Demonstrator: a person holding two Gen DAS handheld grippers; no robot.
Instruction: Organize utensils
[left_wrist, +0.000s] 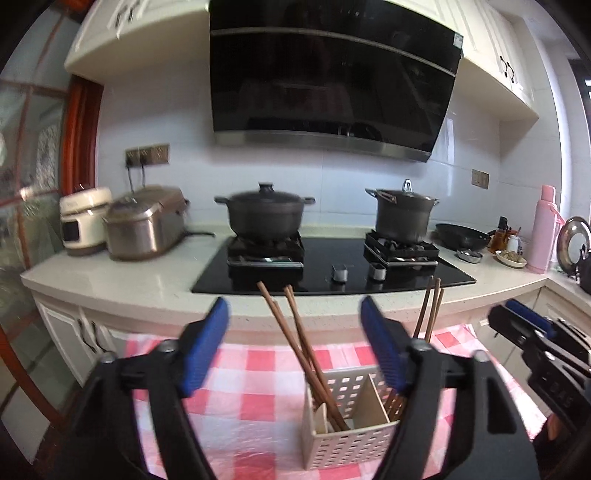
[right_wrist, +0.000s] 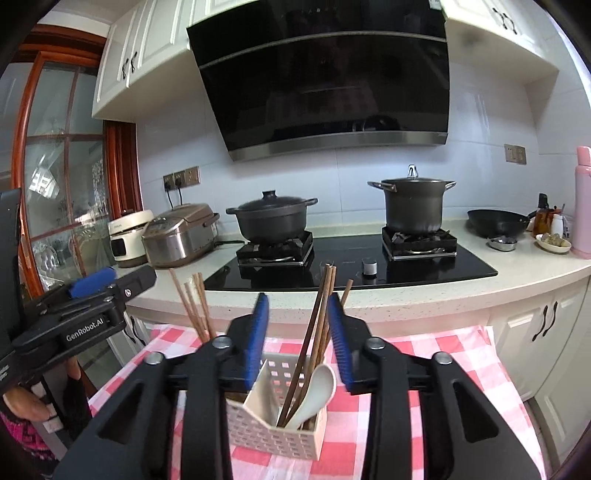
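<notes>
Two pots sit on the black stove (right_wrist: 351, 258) across the middle of my right view, below the dark hood (right_wrist: 325, 77) filling the upper centre: a wide lidded pot (right_wrist: 271, 218) left of centre, a taller pot (right_wrist: 413, 206) to its right. Two rice cookers (right_wrist: 162, 236) stand at the left end of the counter (right_wrist: 406, 299).

Lower down, I see a pink checked cloth (right_wrist: 461, 373) covering the table, and on it, at bottom centre, the white perforated holder (right_wrist: 273, 432) with a divider. In my right view, brown chopsticks (right_wrist: 314, 332) and a white spoon (right_wrist: 314, 391) stand in its right-hand compartment. In my left view, another pair of chopsticks (left_wrist: 295, 339) leans up and to the left from the holder's left-hand compartment.

My left gripper (left_wrist: 295, 321) has its blue pads spread wide, either side of that leaning pair without touching. My right gripper (right_wrist: 298, 325) has its jaws partly apart, the chopstick bundle rising between the pads; I see no pad pressing on it.
</notes>
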